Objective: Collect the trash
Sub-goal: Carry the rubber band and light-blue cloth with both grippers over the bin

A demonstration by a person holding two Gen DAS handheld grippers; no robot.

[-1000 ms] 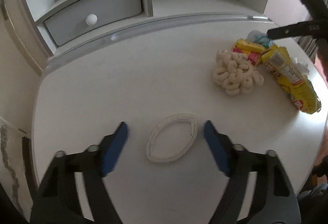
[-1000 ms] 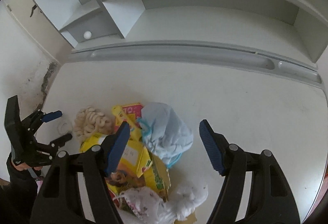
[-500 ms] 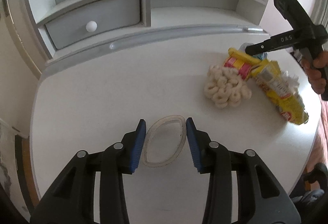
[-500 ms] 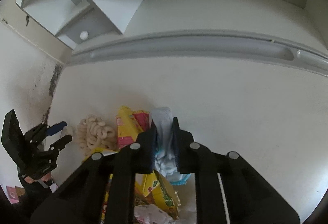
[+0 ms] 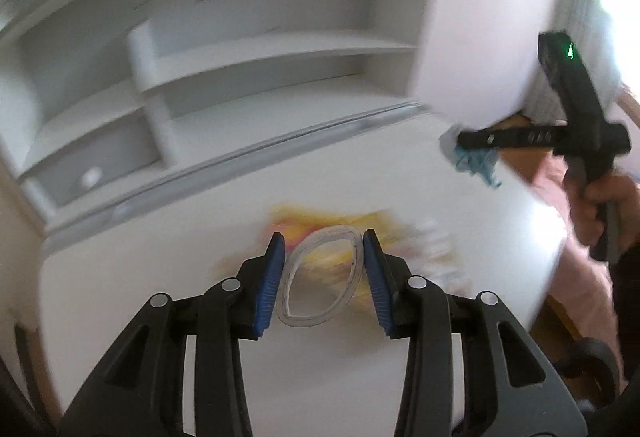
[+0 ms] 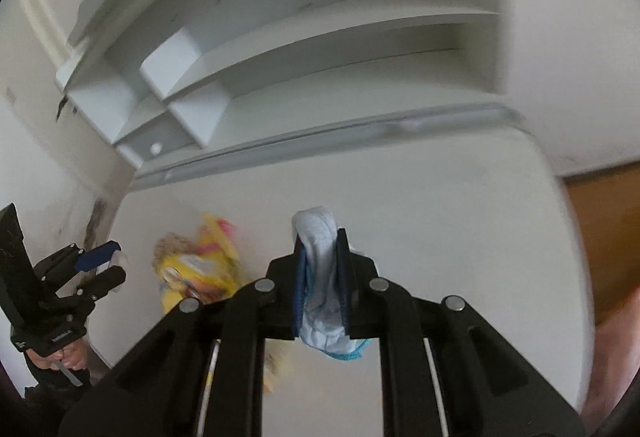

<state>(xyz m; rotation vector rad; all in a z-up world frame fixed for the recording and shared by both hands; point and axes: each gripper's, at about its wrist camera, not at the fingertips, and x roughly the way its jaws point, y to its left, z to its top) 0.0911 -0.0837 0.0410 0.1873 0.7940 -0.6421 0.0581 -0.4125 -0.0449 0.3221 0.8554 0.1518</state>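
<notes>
Squeezed oval white ring [image 5: 320,279], crumpled pale-blue mask [image 6: 320,277]

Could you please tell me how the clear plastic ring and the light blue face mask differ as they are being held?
The clear plastic ring is a stiff open oval, squeezed across its width by the left gripper; the light blue face mask is soft, crumpled cloth, bunched between the nearly shut right gripper. The ring is see-through; the mask is opaque. Both are clamped and off the table.
</notes>
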